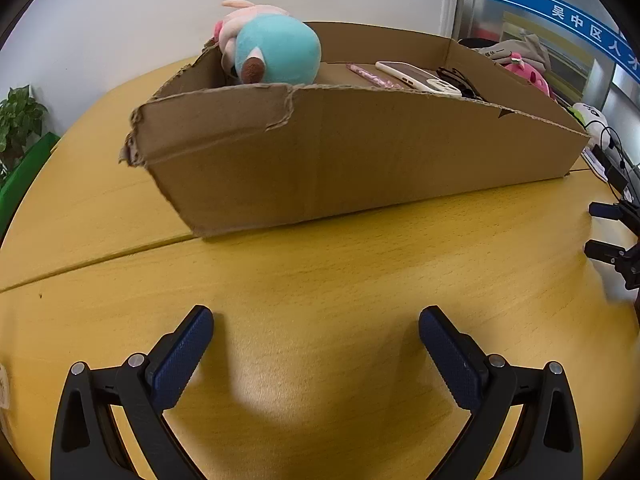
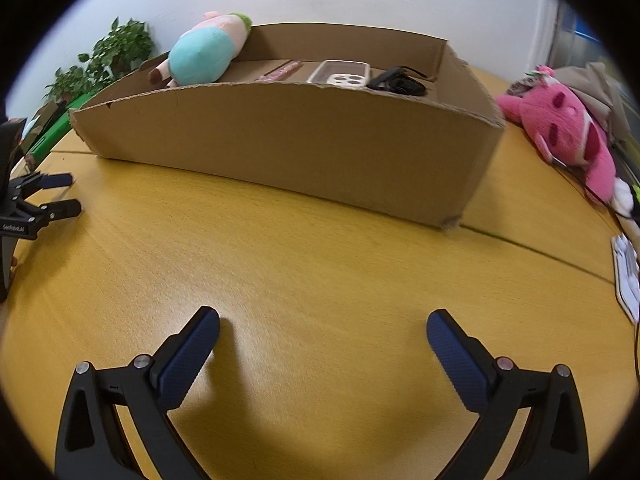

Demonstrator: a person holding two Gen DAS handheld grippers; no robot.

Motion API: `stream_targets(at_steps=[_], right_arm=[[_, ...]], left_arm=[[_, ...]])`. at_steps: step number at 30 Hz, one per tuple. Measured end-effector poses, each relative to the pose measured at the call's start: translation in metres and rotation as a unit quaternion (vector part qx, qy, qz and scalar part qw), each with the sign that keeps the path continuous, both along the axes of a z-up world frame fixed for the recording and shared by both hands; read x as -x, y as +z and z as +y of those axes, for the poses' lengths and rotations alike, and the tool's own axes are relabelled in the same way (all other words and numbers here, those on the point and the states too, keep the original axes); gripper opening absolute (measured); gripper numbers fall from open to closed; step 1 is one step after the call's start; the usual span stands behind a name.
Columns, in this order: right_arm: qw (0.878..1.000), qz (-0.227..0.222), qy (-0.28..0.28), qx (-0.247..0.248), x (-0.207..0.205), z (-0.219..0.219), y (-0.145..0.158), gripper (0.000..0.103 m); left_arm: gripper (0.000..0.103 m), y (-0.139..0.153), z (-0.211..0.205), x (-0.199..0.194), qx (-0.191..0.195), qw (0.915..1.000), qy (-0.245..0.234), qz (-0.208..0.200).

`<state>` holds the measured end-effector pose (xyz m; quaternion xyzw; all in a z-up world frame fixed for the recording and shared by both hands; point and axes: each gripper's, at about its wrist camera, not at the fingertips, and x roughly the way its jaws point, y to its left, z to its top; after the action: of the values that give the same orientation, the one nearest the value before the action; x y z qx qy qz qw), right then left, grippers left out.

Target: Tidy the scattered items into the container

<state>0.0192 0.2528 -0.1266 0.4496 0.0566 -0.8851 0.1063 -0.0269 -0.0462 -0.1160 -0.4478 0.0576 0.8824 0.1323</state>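
A shallow cardboard box (image 1: 360,152) (image 2: 288,148) stands on the yellow wooden table. In it lie a teal and pink plush toy (image 1: 272,46) (image 2: 204,52), a pink pen (image 1: 374,76) (image 2: 280,71), a phone in a pale case (image 1: 418,76) (image 2: 340,73) and a black cable bundle (image 1: 460,82) (image 2: 396,82). My left gripper (image 1: 316,320) is open and empty above bare table in front of the box. My right gripper (image 2: 322,322) is open and empty too. Each gripper shows at the edge of the other's view: the right gripper (image 1: 600,232), the left gripper (image 2: 60,194).
A pink plush (image 2: 568,132) (image 1: 526,74) lies on the table right of the box, beside beige cloth (image 2: 600,84). A white item (image 2: 628,276) and cables (image 1: 612,160) lie at the table's right edge. A potted plant (image 2: 112,56) (image 1: 18,116) stands at the far left by the wall.
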Motion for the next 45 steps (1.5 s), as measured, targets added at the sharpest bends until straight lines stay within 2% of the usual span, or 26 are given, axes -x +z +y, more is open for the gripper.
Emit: stream_targets(at_steps=[45], right_arm=[[1.0, -0.001, -0.004, 0.001, 0.0027, -0.0005, -0.001, 0.103]], left_arm=[[0.103, 0.0011, 0.0014, 0.0005, 0.002, 1.0, -0.001, 0.001]])
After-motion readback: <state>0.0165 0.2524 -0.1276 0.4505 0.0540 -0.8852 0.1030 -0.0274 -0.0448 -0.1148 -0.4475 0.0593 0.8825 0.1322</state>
